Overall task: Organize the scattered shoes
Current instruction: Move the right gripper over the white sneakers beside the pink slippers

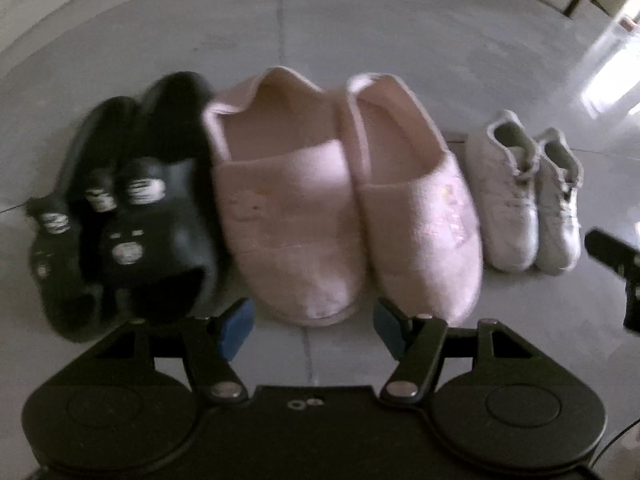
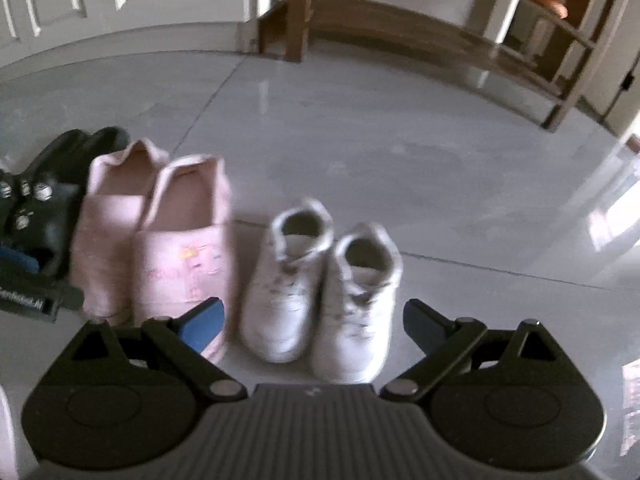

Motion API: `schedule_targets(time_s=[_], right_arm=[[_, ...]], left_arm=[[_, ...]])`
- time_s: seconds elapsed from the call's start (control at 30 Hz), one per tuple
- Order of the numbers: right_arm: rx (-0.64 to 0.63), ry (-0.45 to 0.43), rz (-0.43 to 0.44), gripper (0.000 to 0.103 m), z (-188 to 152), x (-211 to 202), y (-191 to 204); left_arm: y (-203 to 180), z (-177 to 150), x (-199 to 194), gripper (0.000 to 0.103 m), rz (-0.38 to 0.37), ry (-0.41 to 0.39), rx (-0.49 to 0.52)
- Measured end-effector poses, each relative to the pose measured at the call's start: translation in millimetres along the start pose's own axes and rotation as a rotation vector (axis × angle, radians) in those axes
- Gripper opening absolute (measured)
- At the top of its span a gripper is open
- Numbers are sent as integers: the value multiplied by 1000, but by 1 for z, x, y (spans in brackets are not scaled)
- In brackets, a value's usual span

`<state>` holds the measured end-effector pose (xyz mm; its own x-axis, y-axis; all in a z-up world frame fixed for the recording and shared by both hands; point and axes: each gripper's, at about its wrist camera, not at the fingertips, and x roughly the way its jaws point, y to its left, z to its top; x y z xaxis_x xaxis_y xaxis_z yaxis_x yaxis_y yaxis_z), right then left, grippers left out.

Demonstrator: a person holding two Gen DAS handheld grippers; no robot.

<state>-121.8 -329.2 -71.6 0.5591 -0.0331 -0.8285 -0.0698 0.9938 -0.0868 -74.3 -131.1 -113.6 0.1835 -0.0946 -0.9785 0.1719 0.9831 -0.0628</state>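
Left gripper (image 1: 314,330) and right gripper (image 2: 314,326) hover low, jaws wide, empty; pink slippers (image 1: 340,200) and white sneakers (image 2: 320,292) lie lengthwise, toes toward them

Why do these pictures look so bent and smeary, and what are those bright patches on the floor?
Left wrist view: fisheye lens curves the edges, the black sandals are smeared by motion blur, and window glare whitens the tiles. Right wrist view: the wooden rack bows, the white sneakers look soft, and glare shines at right.
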Motion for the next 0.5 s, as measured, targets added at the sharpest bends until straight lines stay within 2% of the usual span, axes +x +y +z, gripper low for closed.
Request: schedule_targets(time_s=[0.13, 0.2, 0.27, 0.5], right_arm=[[124, -51, 22, 96, 24, 20, -28], [160, -39, 5, 95, 32, 33, -32], [160, -26, -14, 83, 34, 45, -28], [207, 70, -10, 74, 26, 85, -19]], left_arm=[[-6, 8, -3, 66, -32, -21, 21], [-9, 12, -5, 66, -39, -25, 20], [-12, 17, -5, 66, -41, -26, 20], [-23, 17, -4, 66, -28, -34, 51]])
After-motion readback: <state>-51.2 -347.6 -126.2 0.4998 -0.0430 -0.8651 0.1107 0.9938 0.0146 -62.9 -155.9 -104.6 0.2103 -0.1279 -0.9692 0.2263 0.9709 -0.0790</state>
